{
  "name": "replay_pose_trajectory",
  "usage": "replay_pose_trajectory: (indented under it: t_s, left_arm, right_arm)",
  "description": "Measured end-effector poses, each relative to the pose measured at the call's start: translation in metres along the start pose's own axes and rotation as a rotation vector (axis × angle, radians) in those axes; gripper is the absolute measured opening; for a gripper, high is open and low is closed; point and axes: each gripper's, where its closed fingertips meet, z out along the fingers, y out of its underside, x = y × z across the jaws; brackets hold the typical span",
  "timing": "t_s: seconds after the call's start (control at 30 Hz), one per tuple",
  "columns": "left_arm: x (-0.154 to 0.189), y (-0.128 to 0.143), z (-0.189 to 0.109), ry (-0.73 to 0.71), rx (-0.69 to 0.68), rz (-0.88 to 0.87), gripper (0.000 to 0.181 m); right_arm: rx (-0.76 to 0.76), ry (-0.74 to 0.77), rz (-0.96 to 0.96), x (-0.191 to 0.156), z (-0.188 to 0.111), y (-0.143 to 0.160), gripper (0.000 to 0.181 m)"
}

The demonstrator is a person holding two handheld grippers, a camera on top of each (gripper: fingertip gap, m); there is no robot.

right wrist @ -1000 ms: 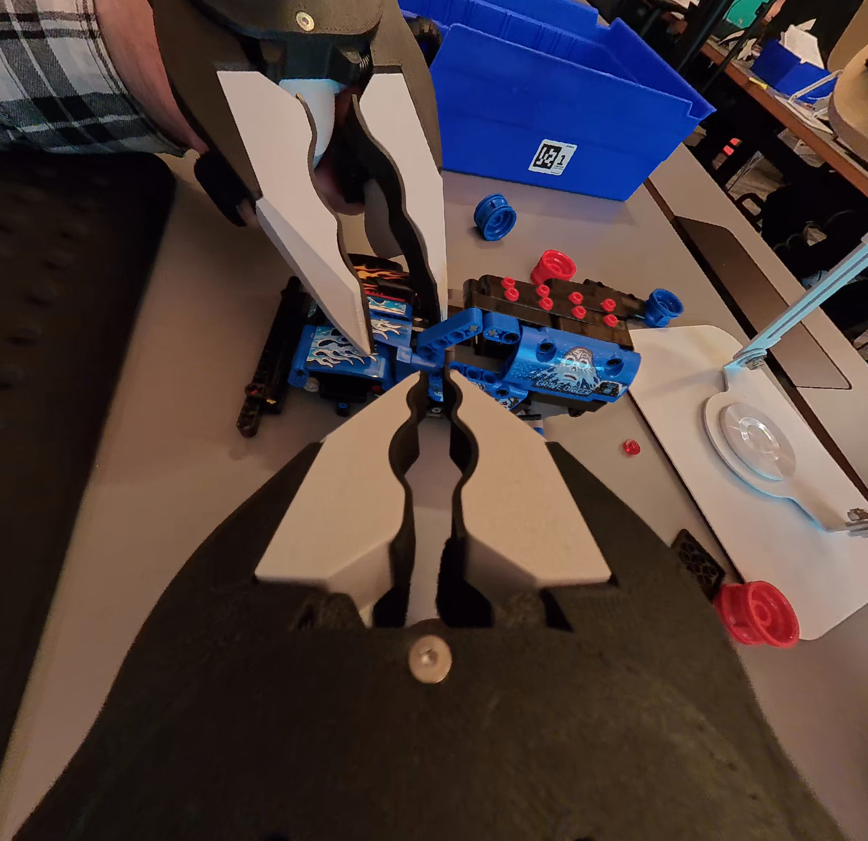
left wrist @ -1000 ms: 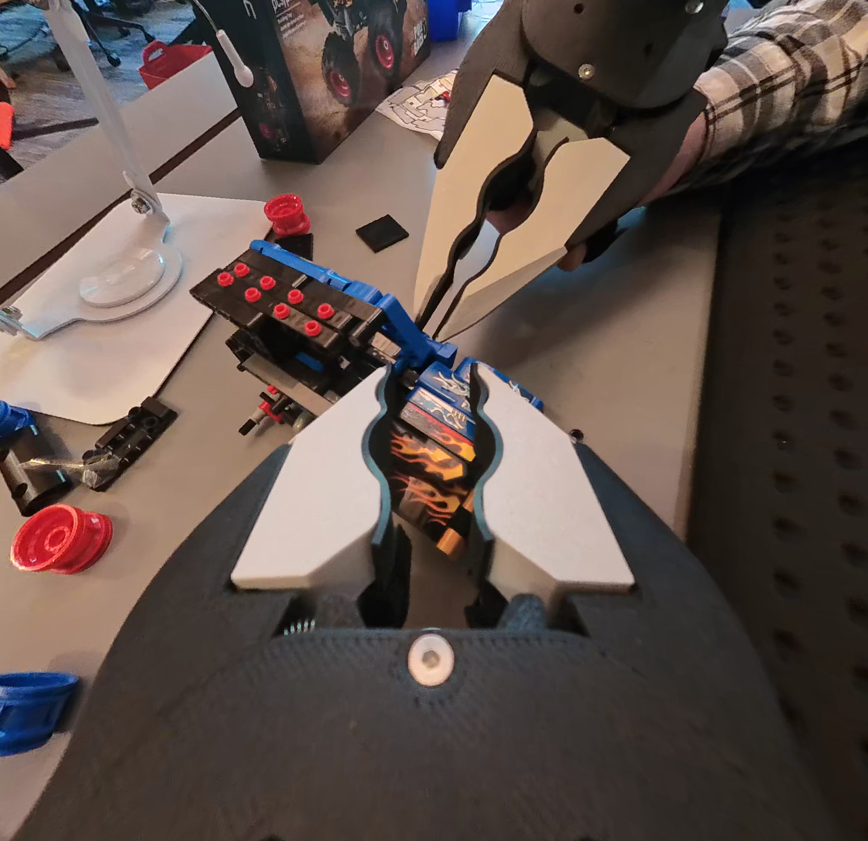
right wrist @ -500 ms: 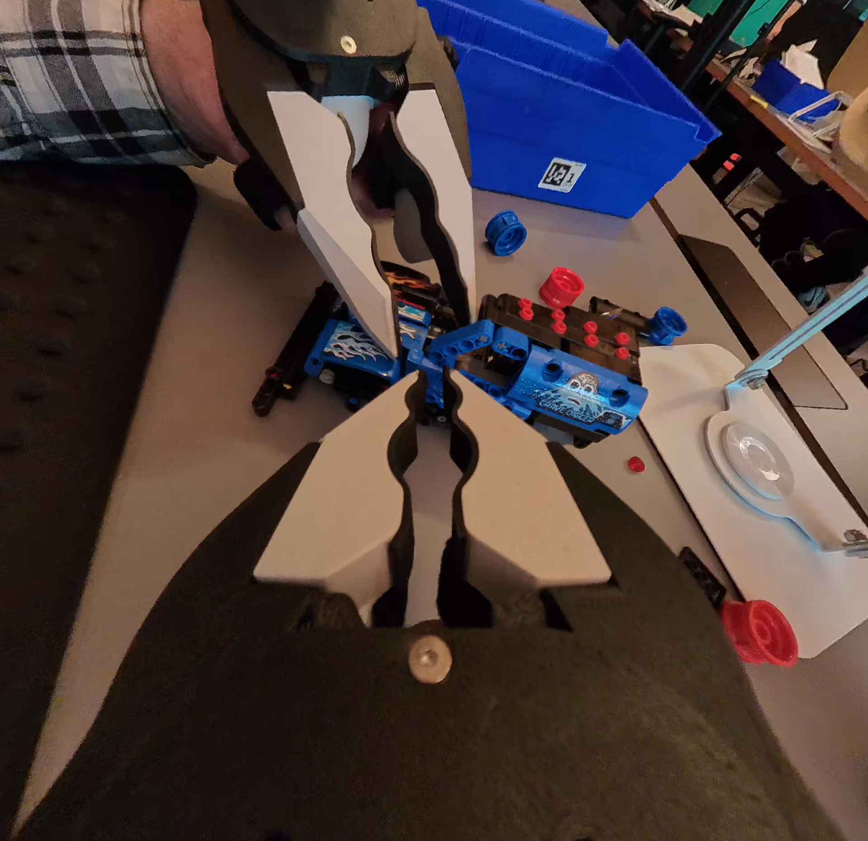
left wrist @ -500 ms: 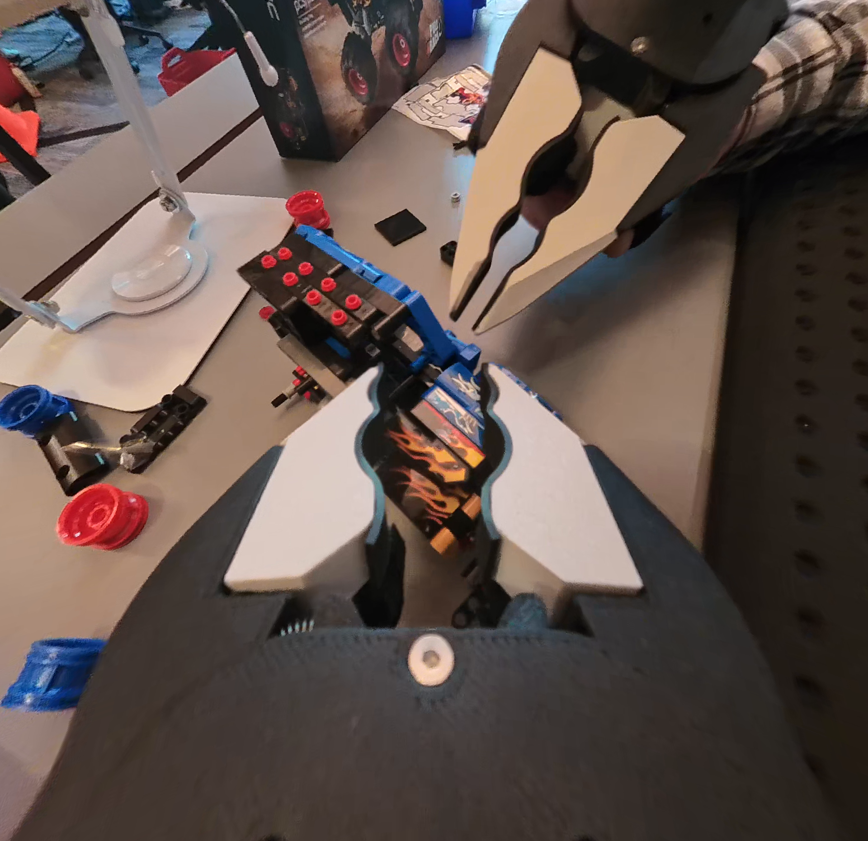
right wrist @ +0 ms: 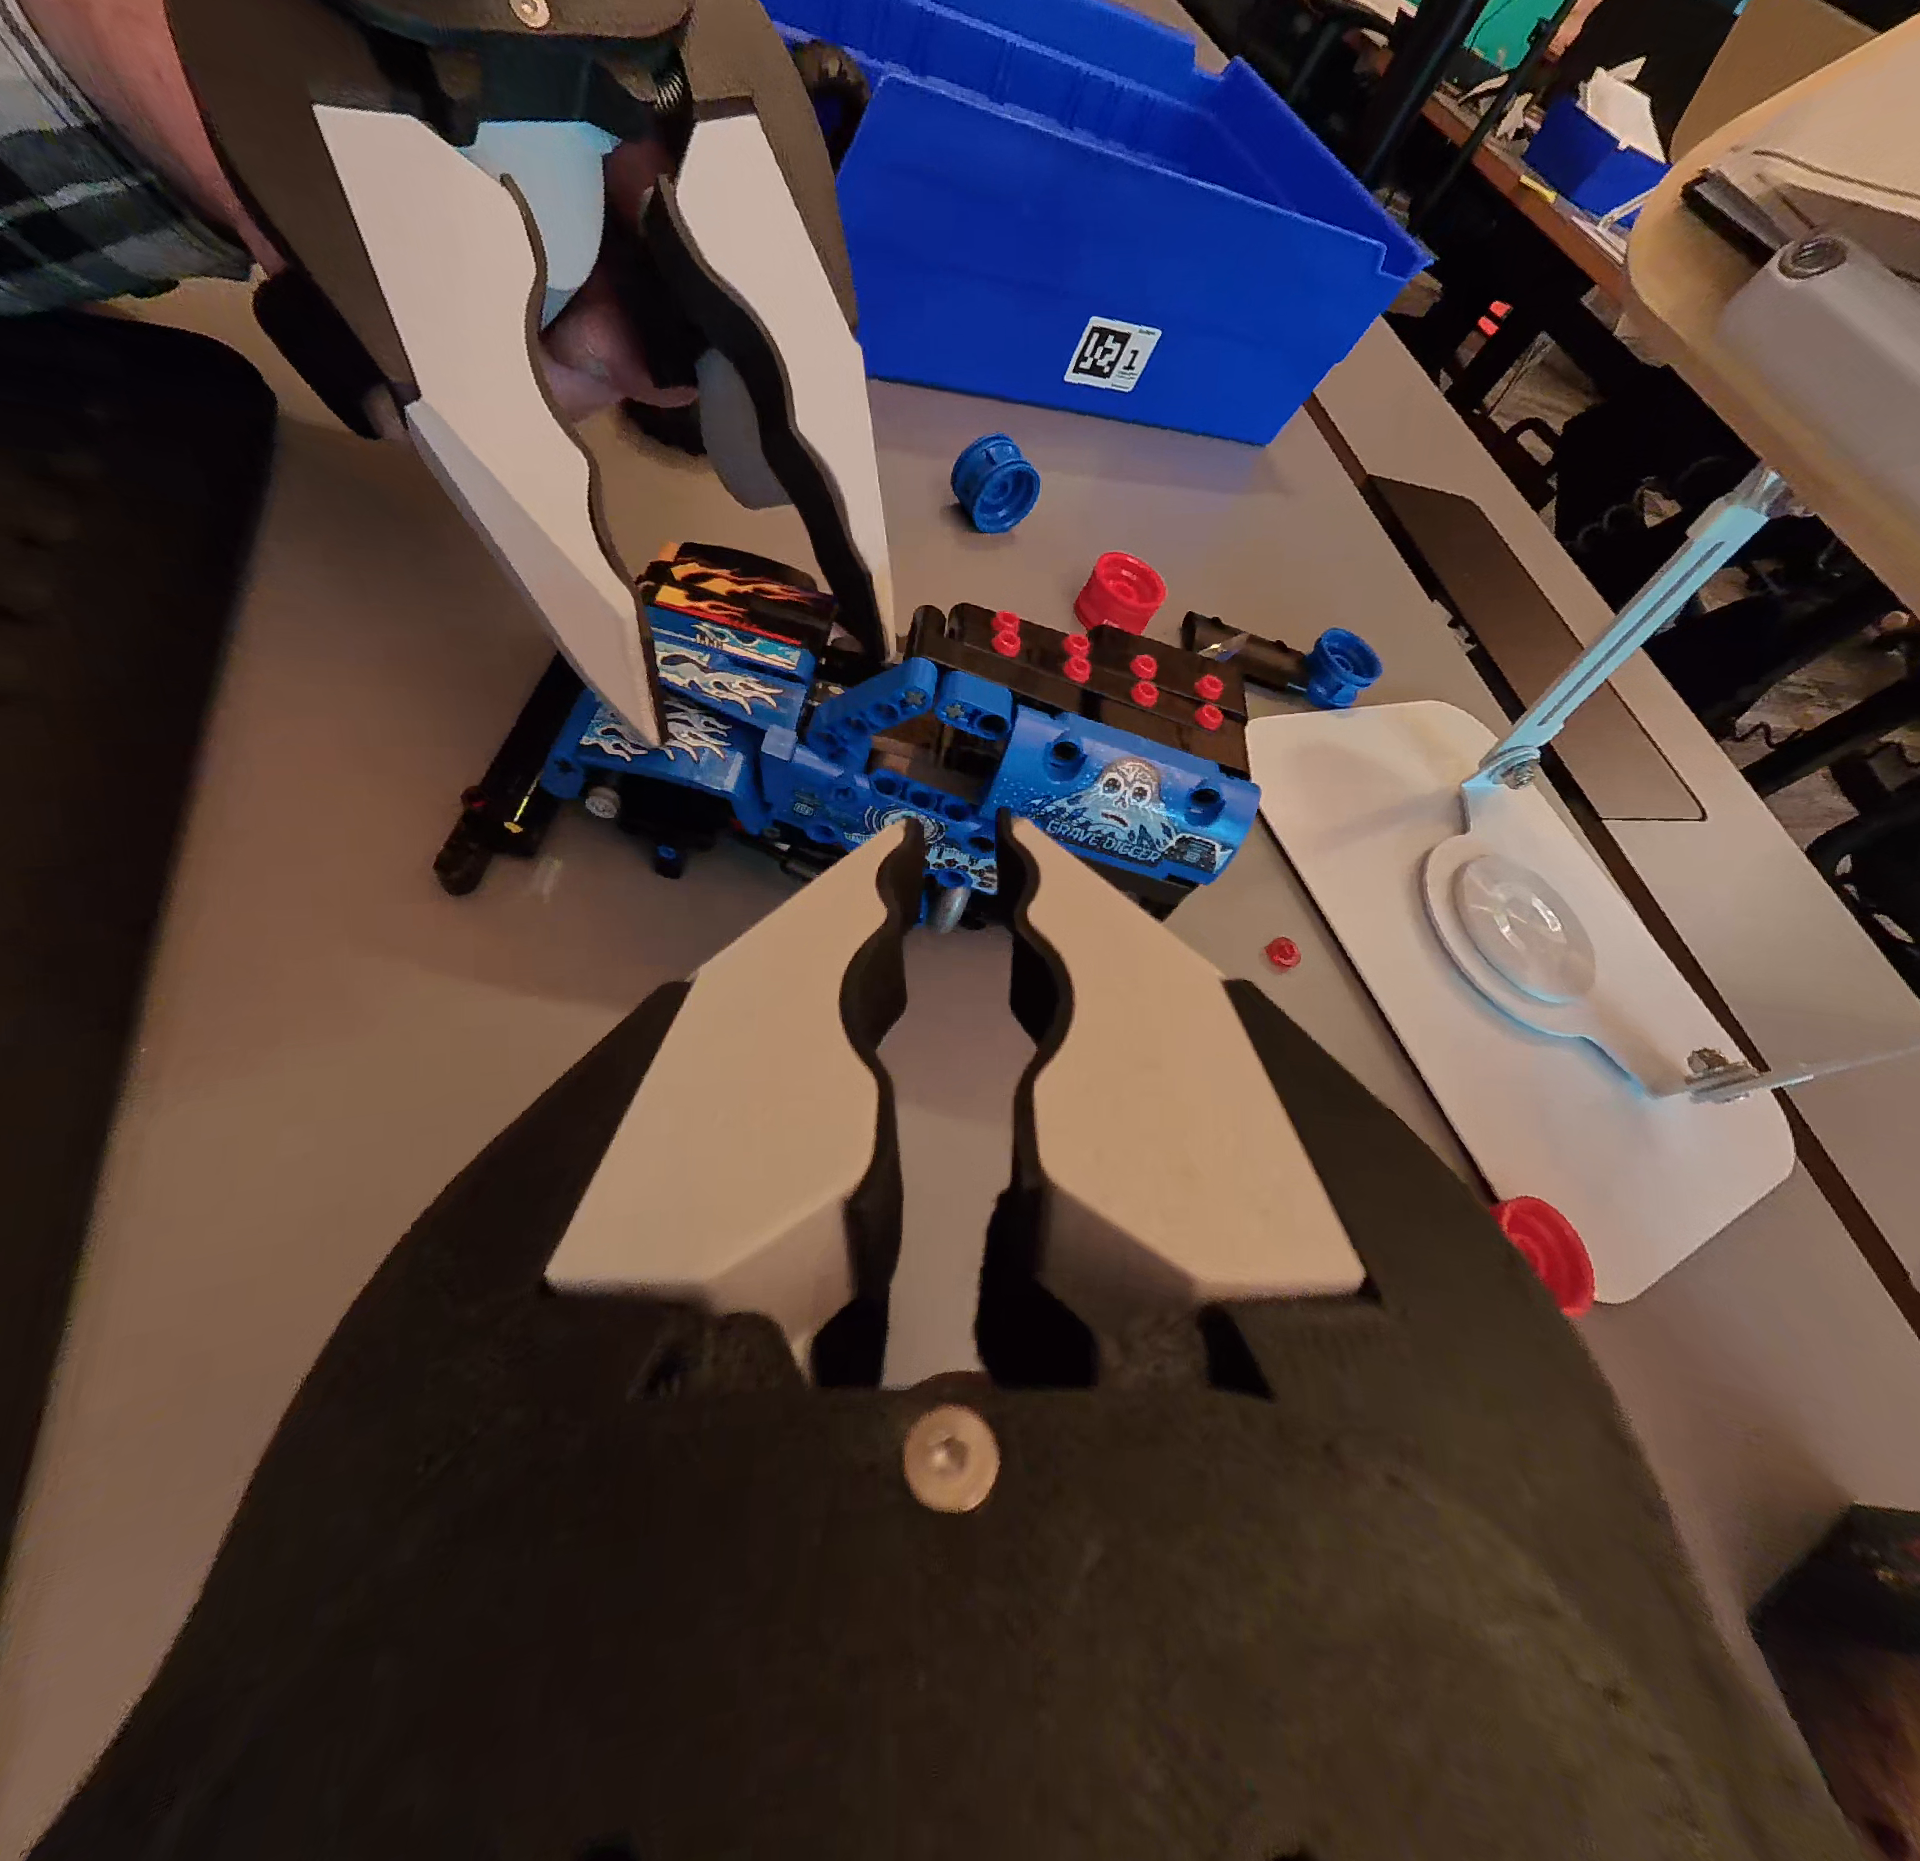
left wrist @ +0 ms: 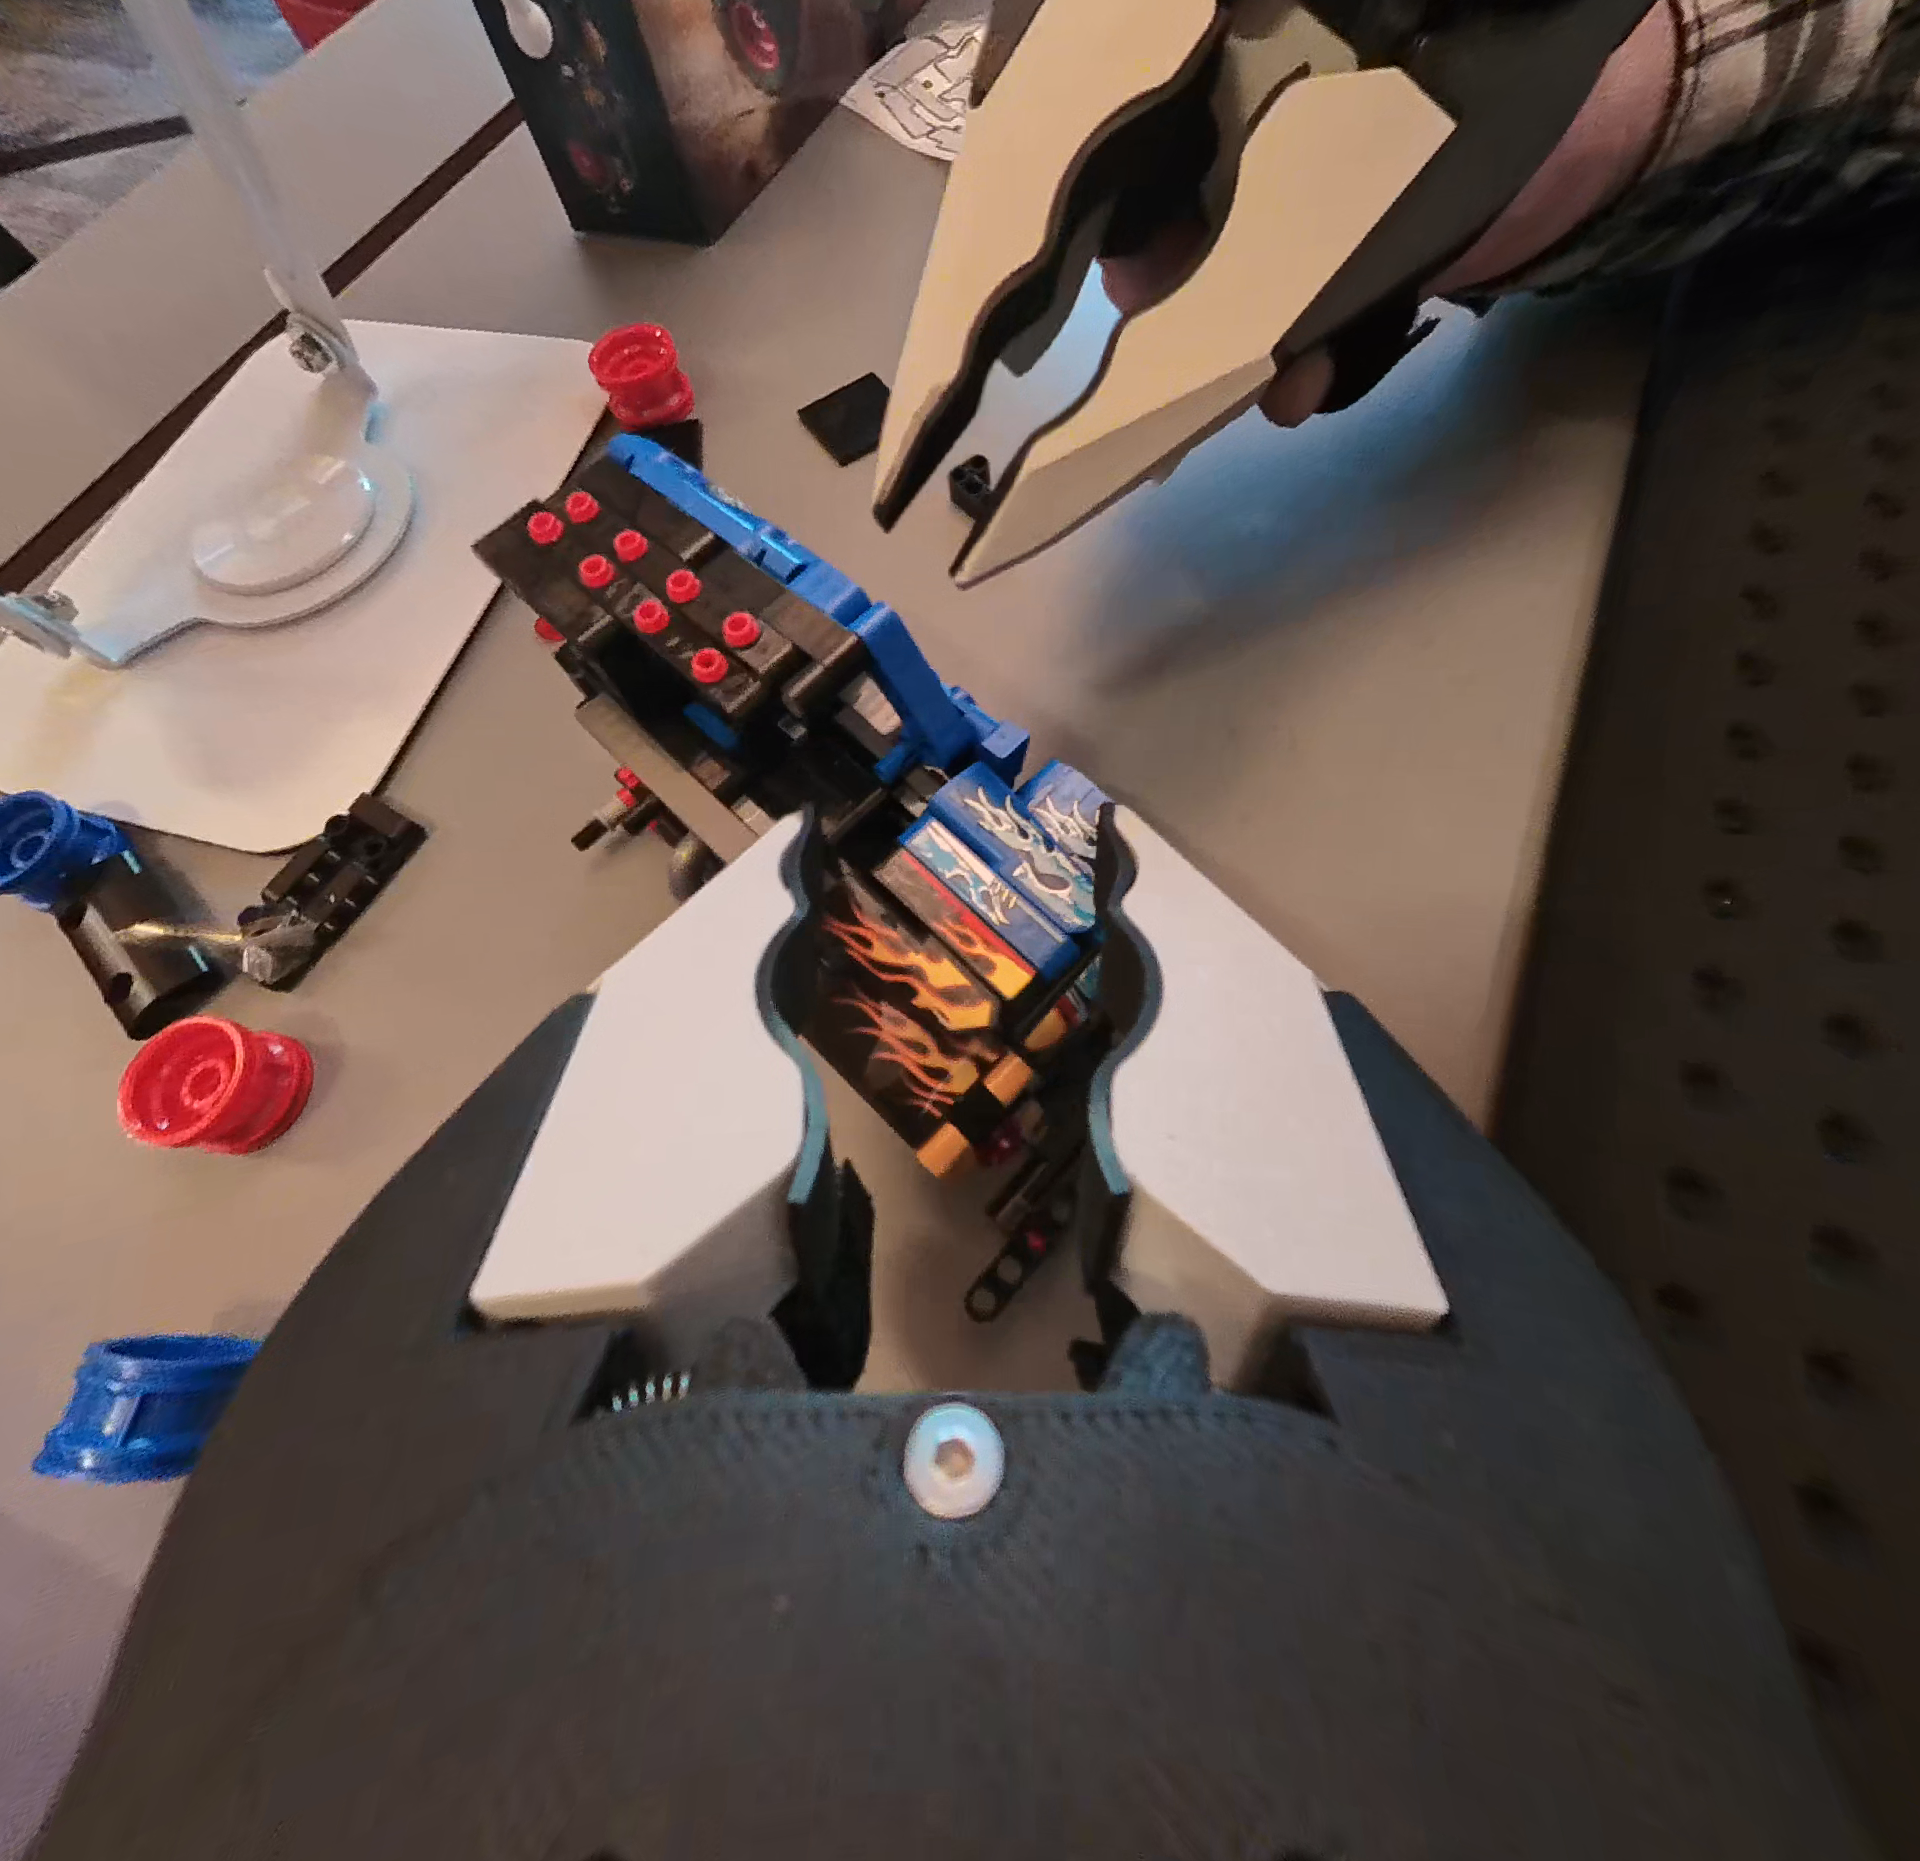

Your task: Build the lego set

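Left wrist view: truck between left tongs.

left gripper clamped, right gripper parted

The blue and black lego truck body lies mid-frame on the grey table, flame-stickered hood at its left end, 8 red studs on its black top. Loose red wheel hubs and blue wheel hubs lie around it.
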Motion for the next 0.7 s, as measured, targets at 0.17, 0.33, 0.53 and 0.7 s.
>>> replay_pose_trajectory:
  t_s: [0.17,0.33,0.53,0.7]
  left_arm:
    - [-0.002,-0.001,0.001,0.011,-0.003,-0.006,0.054]
    - [-0.001,0.003,-0.002,0.012,-0.023,-0.032,0.069]
    - [0.003,0.009,-0.001,0.032,-0.059,-0.055,0.073]
    - [0.007,0.005,0.006,0.036,-0.065,-0.073,0.071]
  right_arm:
    - [-0.019,0.004,0.021,0.004,0.000,0.006,0.020]
    - [-0.027,0.016,0.031,0.011,-0.002,0.009,0.024]
    - [-0.032,0.024,0.043,0.016,-0.003,0.011,0.030]
    - [-0.046,0.019,0.058,0.017,-0.003,0.014,0.036]
